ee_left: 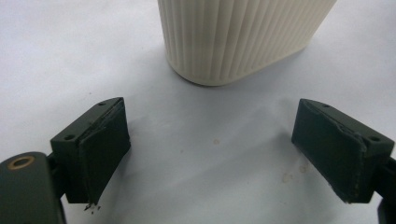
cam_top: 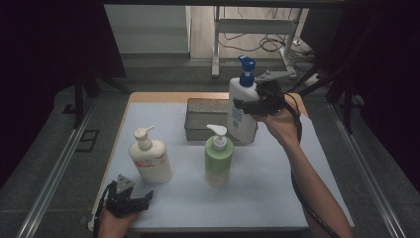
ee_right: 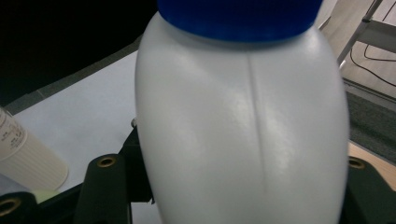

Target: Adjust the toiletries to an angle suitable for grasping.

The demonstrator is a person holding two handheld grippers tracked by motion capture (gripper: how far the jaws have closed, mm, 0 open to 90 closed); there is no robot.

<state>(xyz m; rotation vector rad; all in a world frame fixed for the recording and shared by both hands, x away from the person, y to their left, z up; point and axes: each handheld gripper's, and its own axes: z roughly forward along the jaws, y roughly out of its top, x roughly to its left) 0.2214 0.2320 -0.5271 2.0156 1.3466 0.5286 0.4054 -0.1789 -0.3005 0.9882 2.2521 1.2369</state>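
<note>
Worktop (cam_top: 277, 188) is lying flat under a pale matte sheet. Metal mesh basket (cam_top: 208, 118) is sitting at rear centre. Right tool (cam_top: 247, 106) is clamping the smooth white blue-pump bottle (cam_top: 241, 106) w/ side seam, over the basket's right end. Left tool (cam_top: 141, 201) is resting w/ jaws apart, near the ribbed cream bottle (cam_top: 150, 157) — not touching.

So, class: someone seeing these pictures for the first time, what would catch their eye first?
Probably the white bottle with the blue pump, gripped by the right tongs over the metal tray at the back of the table. Next, the green bottle and the cream bottle standing nearer, with the left tongs open just in front of the cream one.
</note>
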